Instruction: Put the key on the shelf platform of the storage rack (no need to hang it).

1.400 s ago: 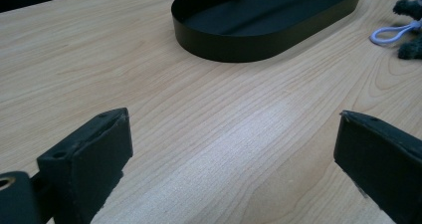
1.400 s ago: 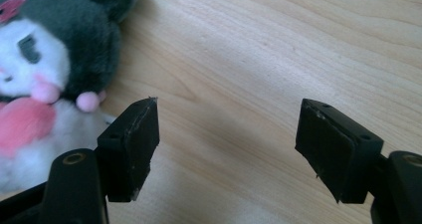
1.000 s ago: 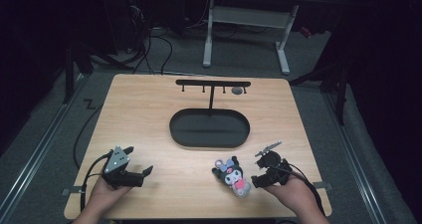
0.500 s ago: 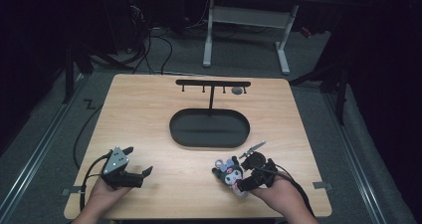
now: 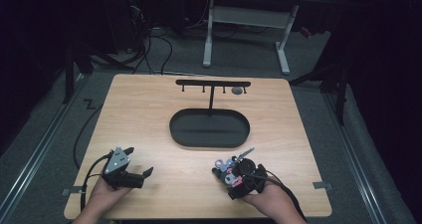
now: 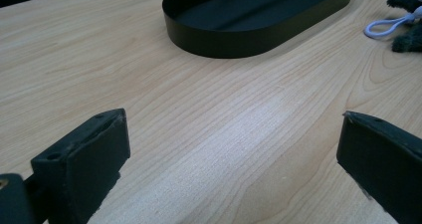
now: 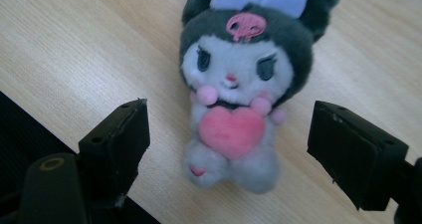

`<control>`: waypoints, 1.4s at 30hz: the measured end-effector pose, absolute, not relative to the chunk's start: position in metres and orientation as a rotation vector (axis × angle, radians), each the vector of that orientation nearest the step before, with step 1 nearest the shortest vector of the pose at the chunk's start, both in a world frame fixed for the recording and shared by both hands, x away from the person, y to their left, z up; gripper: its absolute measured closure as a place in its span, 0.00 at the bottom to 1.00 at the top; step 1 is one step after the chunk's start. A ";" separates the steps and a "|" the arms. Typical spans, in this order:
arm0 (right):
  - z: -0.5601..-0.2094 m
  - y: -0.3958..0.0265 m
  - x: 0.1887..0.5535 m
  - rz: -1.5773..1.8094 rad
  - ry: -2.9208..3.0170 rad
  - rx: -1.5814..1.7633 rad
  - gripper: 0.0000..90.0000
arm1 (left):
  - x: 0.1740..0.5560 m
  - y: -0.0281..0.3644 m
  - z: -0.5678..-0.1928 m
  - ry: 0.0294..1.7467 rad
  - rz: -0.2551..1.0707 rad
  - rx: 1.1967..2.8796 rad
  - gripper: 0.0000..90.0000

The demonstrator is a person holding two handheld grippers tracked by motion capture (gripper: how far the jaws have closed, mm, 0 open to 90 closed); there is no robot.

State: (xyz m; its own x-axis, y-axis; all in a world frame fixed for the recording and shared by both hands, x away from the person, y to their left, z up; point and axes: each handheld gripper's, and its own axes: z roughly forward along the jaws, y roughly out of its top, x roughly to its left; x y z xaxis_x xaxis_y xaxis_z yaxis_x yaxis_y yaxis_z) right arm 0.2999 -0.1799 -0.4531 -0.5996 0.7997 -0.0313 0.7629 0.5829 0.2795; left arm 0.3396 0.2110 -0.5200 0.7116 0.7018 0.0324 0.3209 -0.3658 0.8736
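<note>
A small plush toy, dark grey and white with a lilac bow and a pink heart, lies on its back on the wooden table. In the high view the plush toy is near the front right, partly under my right gripper. In the right gripper view my right gripper is open; its jaws have just been opening and stand on either side of the toy's body without touching it. My left gripper rests at the front left, open, and the left gripper has bare wood between its jaws.
A black oval tray sits mid-table, its rim ahead of the left gripper. Behind the tray stands a black rack with hooks. The toy's white key loop lies beside the tray. The table's front edge is close under both hands.
My right gripper has moved left from beside the plush toy to over it, and its jaws have spread wider. The left gripper has stayed put.
</note>
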 end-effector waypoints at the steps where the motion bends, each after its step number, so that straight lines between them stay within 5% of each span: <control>1: -0.456 -0.180 0.299 0.358 2.662 1.319 0.18 | 0.340 0.211 -0.520 0.786 0.504 1.969 0.01; 13: -0.474 -0.180 0.299 0.333 2.697 1.338 0.20 | 0.340 0.212 -0.521 0.790 0.502 1.970 0.01; 30: -0.485 -0.189 0.299 0.335 2.669 1.348 0.49 | 0.339 0.210 -0.521 0.782 0.488 1.977 0.01; 42: -0.471 -0.187 0.299 0.363 2.628 1.337 0.53 | 0.339 0.210 -0.520 0.780 0.486 1.978 0.01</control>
